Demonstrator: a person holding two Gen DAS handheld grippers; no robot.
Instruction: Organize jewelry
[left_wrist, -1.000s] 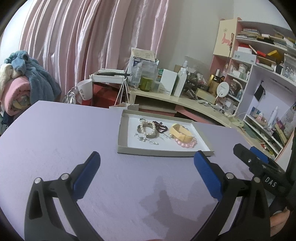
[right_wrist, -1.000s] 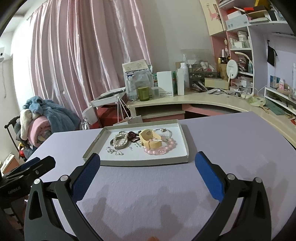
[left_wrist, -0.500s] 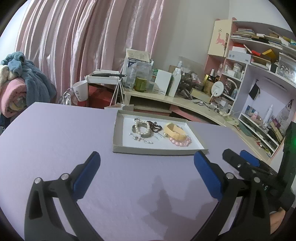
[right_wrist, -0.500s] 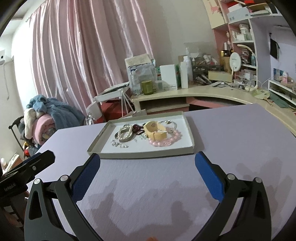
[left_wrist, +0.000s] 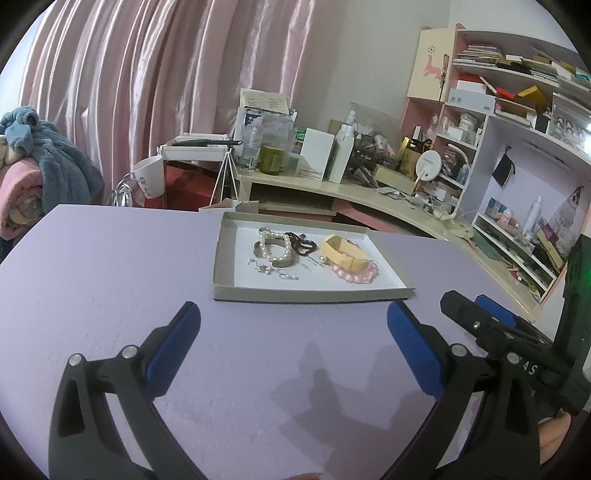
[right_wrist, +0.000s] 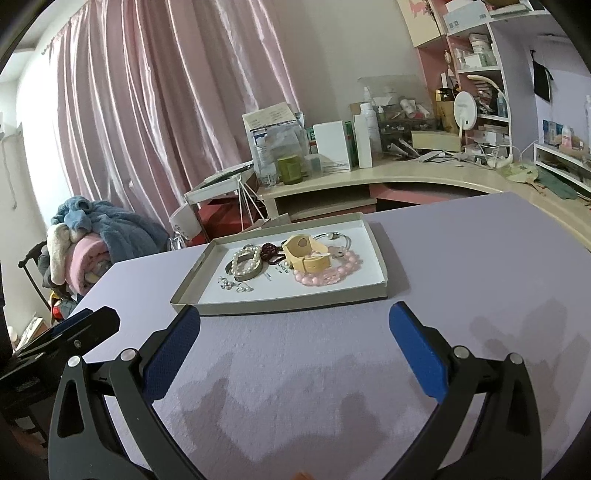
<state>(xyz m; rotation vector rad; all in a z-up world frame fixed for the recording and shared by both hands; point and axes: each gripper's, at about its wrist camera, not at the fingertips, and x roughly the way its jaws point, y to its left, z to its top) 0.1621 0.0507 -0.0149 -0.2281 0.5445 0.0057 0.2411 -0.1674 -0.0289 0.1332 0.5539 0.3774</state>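
Note:
A shallow grey cardboard tray (left_wrist: 224, 273) (right_wrist: 192, 291) lies on the lilac table. In it are a pearl bracelet (left_wrist: 274, 244) (right_wrist: 246, 257), a dark bead bracelet (left_wrist: 303, 244) (right_wrist: 271, 251), a cream strap (left_wrist: 343, 252) (right_wrist: 307, 255), a pink bead bracelet (left_wrist: 357, 274) (right_wrist: 328, 274) and small silver earrings (left_wrist: 273, 271) (right_wrist: 236, 285). My left gripper (left_wrist: 293, 322) is open, short of the tray's near edge. My right gripper (right_wrist: 294, 322) is open too, just before the tray. Both are empty.
The lilac table (left_wrist: 92, 280) spreads wide on the left. A cluttered beige desk (left_wrist: 332, 184) with bottles and boxes stands behind, shelves (left_wrist: 517, 110) at the right. A pile of blankets (right_wrist: 92, 240) sits on a chair beside pink curtains. The other gripper (left_wrist: 498, 332) shows at right.
Both grippers have dropped lower toward the table and tilted up, so the tray sits higher and a little farther in both views. Both stay open and empty.

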